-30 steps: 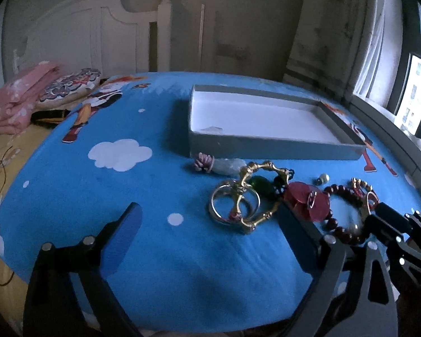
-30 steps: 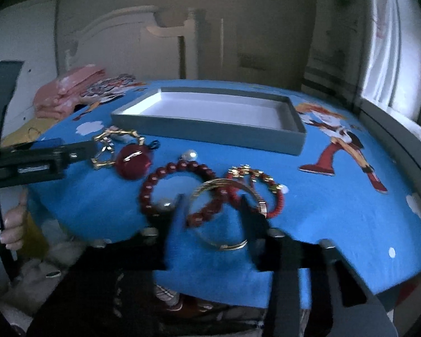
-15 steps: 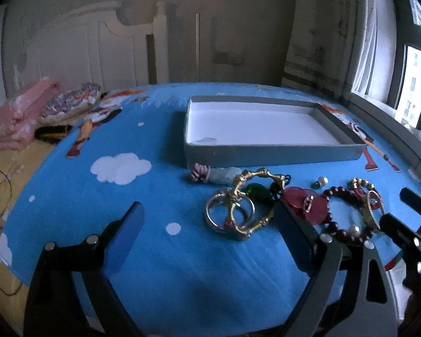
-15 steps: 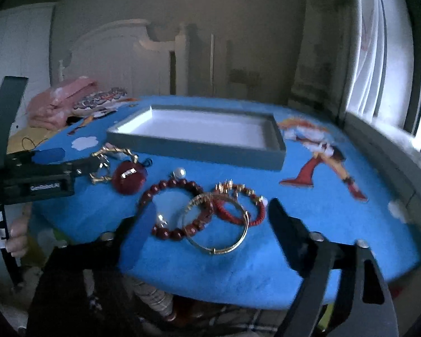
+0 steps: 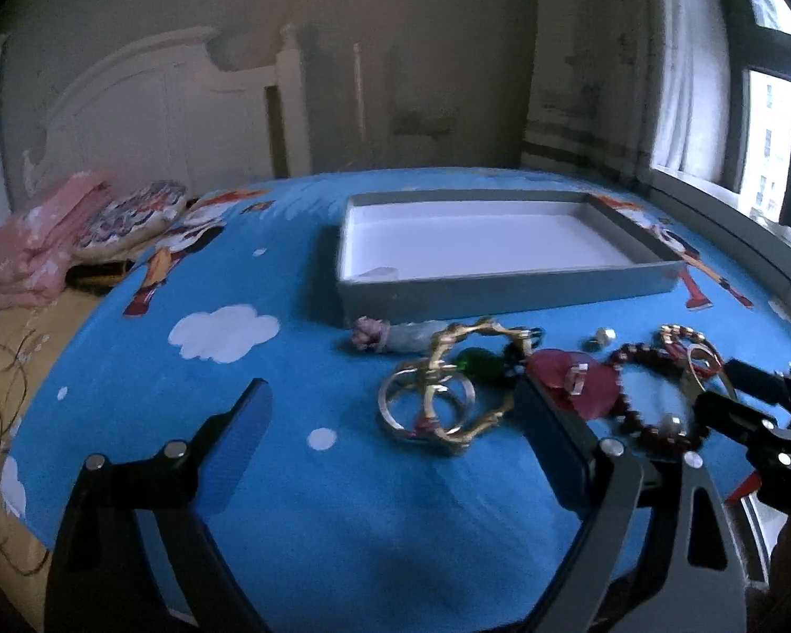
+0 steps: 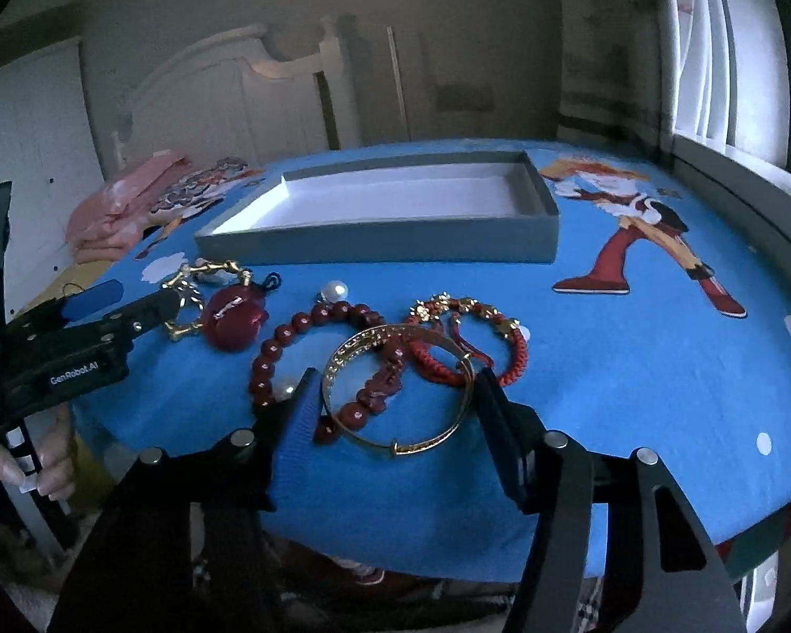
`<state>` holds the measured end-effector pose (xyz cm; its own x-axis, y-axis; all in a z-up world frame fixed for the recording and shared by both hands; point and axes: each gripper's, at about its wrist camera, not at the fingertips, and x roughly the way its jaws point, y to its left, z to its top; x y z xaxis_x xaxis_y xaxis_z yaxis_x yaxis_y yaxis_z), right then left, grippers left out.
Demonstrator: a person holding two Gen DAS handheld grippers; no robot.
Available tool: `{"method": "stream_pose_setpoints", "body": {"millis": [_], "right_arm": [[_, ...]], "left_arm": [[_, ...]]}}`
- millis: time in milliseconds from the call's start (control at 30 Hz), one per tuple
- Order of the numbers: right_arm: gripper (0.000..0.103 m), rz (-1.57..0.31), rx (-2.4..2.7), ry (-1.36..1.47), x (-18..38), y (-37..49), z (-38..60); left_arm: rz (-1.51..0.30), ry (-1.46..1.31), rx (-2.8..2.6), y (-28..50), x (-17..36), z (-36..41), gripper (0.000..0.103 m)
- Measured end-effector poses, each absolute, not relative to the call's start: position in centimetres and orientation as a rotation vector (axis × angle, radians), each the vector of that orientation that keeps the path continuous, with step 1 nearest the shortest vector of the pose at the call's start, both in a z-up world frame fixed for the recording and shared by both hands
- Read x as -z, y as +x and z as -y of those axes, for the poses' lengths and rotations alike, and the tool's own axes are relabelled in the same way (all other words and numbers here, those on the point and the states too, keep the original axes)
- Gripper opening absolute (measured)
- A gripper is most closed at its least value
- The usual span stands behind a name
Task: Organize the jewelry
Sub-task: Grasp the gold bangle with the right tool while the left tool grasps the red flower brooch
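An empty grey tray with a white floor (image 5: 506,293) (image 6: 385,248) sits on the blue cartoon cloth. In front of it lie a gold link bracelet (image 5: 466,385) (image 6: 205,285), a red disc pendant (image 5: 575,382) (image 6: 234,319), a dark red bead bracelet (image 6: 311,332), a pearl (image 6: 335,290), a thin gold bangle (image 6: 401,395) and a red cord bracelet (image 6: 480,337). My left gripper (image 5: 390,422) is open, just short of the gold link bracelet. My right gripper (image 6: 395,395) is open, its fingers either side of the gold bangle.
A pale jade piece with a pink flower (image 5: 395,337) lies against the tray's front wall. Pink folded cloth and a patterned cushion (image 5: 79,232) lie at the far left. A white headboard (image 5: 174,121) stands behind. A window sill (image 6: 754,195) runs along the right.
My right gripper has moved forward and narrowed around the gold bangle. My left gripper has shifted only slightly and stays open.
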<state>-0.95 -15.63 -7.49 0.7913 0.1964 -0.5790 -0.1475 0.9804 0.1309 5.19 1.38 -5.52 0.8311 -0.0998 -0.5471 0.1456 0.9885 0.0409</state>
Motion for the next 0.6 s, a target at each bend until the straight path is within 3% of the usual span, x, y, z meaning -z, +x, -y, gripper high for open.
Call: {"method": "stream_pose_setpoints", "body": {"millis": [533, 600], "right_arm": [[0.057, -0.557, -0.078, 0.021, 5.9, -2.3, 16.7], [0.057, -0.561, -0.078, 0.024, 6.0, -2.3, 16.8]], "left_arm": [[-0.564, 0.172, 0.175, 6.1, 6.8, 5.6, 0.077], [-0.492, 0.190, 0.139, 5.1, 6.0, 5.8, 0.076]]}}
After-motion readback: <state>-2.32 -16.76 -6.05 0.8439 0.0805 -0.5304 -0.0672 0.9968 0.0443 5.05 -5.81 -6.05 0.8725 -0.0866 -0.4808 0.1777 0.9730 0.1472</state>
